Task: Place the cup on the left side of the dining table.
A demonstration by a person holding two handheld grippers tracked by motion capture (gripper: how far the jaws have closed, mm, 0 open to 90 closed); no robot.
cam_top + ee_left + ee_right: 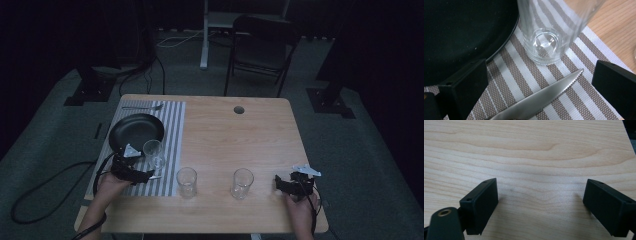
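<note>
Steel knife (pixel 541 98), serrated, flat on striped placemat (pixel 579 100), blade running between jaws of left tool (pixel 540 83); jaws spread wide, neither touching blade. Clear glass (pixel 546 37) upright on mat just beyond knife tip, beside rim of black plate (pixel 461 32). Right tool (pixel 541 202): jaws wide apart, holding nothing, low over bare wooden surface (pixel 536 150). High view: left tool (pixel 131 169) at near edge of mat, right tool (pixel 294 182) at near right of surface, well apart; two further glasses (pixel 187 182) (pixel 242 183) between them on bare wood; fork (pixel 142 107) at far end of mat. Left gripper view alone: serration of blade, gap to each jaw.
</note>
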